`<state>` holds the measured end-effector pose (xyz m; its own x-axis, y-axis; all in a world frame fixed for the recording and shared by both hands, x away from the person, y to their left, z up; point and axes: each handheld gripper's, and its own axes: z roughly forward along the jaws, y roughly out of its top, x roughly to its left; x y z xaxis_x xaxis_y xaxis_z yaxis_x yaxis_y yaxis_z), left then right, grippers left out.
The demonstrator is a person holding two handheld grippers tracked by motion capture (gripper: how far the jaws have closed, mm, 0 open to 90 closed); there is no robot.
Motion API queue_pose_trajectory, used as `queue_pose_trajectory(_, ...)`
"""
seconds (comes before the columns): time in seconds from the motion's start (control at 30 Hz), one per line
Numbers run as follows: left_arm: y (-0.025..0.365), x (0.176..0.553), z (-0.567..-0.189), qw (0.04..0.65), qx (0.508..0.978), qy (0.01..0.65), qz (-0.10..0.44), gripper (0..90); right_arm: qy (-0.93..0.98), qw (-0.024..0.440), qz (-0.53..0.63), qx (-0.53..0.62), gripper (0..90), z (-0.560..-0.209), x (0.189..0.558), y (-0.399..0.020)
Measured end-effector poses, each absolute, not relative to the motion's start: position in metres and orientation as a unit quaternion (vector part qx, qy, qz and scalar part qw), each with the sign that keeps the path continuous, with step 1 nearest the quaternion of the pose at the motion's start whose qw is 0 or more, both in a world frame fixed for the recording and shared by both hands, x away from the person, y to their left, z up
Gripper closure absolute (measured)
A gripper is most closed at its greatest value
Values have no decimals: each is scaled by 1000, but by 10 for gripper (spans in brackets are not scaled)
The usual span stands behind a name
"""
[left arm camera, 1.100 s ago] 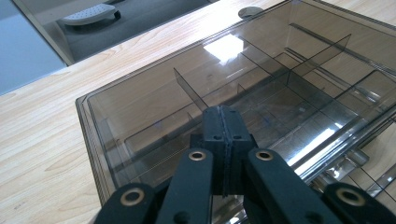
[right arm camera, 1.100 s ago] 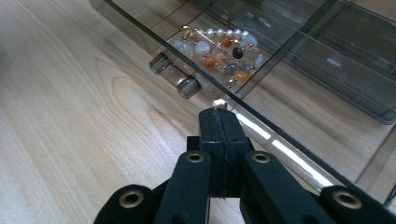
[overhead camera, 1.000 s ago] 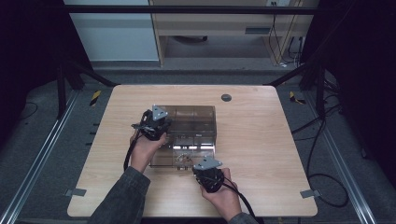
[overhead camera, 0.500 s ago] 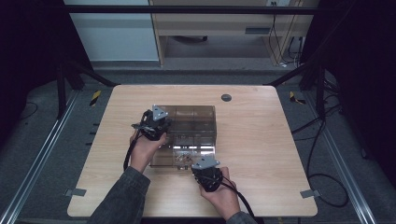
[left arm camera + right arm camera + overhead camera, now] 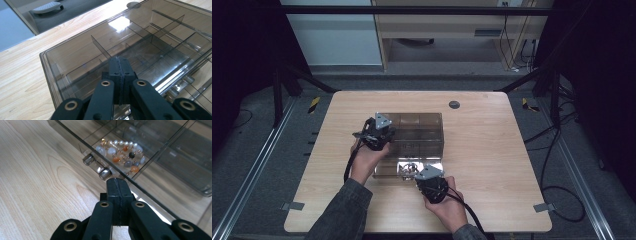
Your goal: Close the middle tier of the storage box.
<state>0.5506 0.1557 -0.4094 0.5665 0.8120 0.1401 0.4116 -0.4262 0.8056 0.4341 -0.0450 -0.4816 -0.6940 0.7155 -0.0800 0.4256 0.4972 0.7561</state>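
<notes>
A see-through smoky plastic box (image 5: 412,137) sits near the middle of the wooden bench (image 5: 492,150). It has many little rooms inside, split by thin walls. The box has a top part and a pulled-out drawer (image 5: 140,170) at the near side. In one room of the drawer lies a beaded bracelet (image 5: 122,153) with white, orange and grey beads. So the bracelet is already in its place, and the drawer looks open, not yet pushed in. The left gripper (image 5: 119,65) rests on top of the box near its left edge, and its fingers are clenched tight together with nothing between them. It looks like it is holding the box steady. The right gripper (image 5: 117,185) is at the front of the drawer, close to the small clear handle (image 5: 97,166), and its fingers are pressed together too, holding nothing. My guess is that most of the job is done. What seems left is to push the drawer back into the box until it is closed.
</notes>
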Motion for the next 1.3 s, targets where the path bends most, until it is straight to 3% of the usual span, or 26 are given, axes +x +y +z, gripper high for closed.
queue_pose_trajectory(1.3,156,549,-409,372,803,383,265,897,827,201,379,363,900,-471,464,-47)
